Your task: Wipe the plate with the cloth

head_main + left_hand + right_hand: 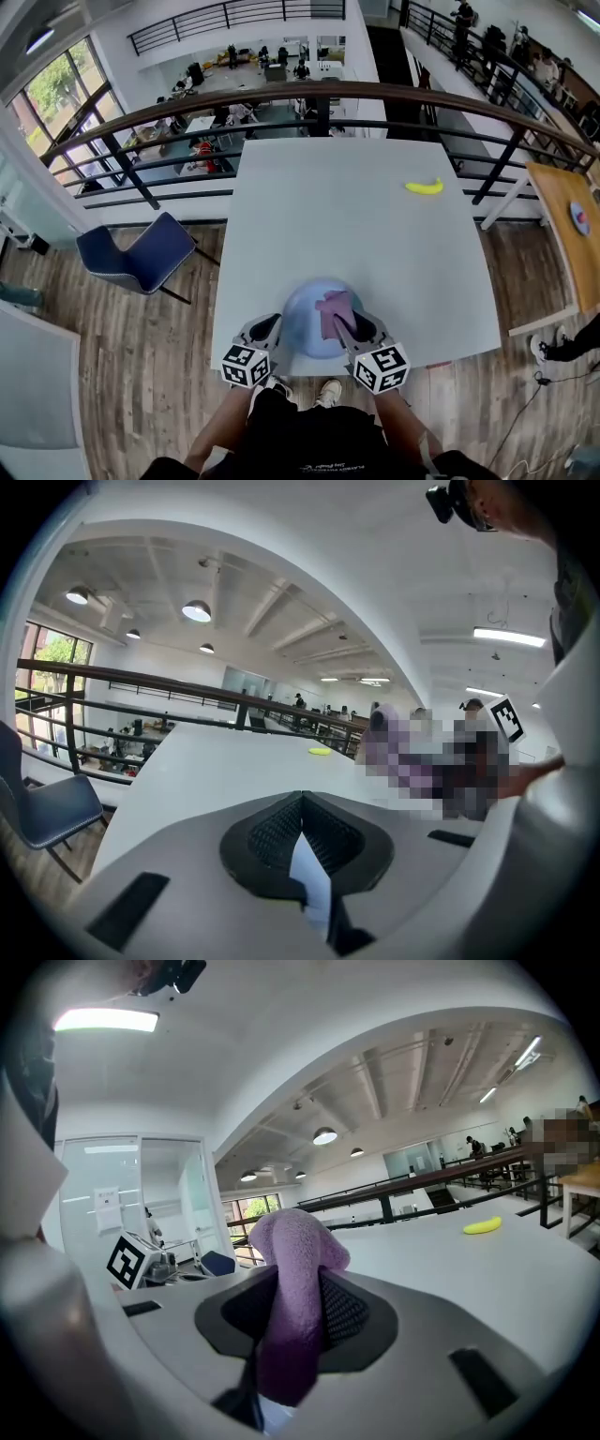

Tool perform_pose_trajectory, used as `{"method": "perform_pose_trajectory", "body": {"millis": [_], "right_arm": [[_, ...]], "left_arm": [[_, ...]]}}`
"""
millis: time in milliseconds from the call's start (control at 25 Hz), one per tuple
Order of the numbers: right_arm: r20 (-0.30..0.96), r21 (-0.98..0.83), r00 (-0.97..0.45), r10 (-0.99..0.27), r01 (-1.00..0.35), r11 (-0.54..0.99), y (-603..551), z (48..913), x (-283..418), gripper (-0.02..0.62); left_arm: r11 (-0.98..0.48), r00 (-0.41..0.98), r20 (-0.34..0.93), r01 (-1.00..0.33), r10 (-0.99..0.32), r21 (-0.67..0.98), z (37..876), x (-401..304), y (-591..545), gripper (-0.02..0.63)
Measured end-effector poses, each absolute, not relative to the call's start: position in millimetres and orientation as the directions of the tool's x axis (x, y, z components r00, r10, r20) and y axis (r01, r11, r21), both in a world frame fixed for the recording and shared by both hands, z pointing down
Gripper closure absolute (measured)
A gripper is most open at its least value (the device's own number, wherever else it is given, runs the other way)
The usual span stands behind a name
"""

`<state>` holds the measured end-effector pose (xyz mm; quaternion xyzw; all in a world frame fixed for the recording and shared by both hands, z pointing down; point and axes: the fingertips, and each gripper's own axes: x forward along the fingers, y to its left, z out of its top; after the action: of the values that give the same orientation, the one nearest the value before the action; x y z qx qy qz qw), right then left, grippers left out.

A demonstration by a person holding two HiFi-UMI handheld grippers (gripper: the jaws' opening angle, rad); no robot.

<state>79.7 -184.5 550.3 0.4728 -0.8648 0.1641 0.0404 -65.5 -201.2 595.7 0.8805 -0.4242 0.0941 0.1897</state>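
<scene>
A pale blue plate (302, 323) is at the near edge of the white table (375, 244), right in front of the person. My left gripper (270, 330) is at the plate's left rim. In the left gripper view its jaws (302, 813) are shut on the thin pale rim (309, 878). My right gripper (349, 328) is at the plate's right side, shut on a purple cloth (335, 309) that lies over the plate. In the right gripper view the cloth (295, 1279) bulges up out of the shut jaws (298, 1302).
A yellow banana (424, 187) lies at the table's far right. A blue chair (141, 253) stands left of the table, with a railing (319, 94) behind it. A wooden table (567, 225) is off to the right.
</scene>
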Motion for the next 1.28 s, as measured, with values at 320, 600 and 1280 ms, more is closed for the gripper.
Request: {"method": "perform_pose_trajectory", "body": {"millis": [320, 600, 1280], "right_arm": [[0.243, -0.228, -0.563, -0.790, -0.824, 0.518, -199, 570, 81, 0.477], [0.285, -0.152, -0.565, -0.774, -0.824, 0.546, -206, 587, 79, 0.477], [0.340, -0.199, -0.579, -0.741, -0.814, 0.546, -205, 619, 80, 0.477]], "left_arm": [[-0.551, 0.617, 0.323, -0.786, -0.717, 0.280, 611, -57, -220, 0.594], [-0.547, 0.613, 0.342, -0.790, -0.713, 0.276, 622, -53, -232, 0.594], [-0.395, 0.546, 0.555, -0.838, -0.628, 0.377, 699, -67, -238, 0.476]]}}
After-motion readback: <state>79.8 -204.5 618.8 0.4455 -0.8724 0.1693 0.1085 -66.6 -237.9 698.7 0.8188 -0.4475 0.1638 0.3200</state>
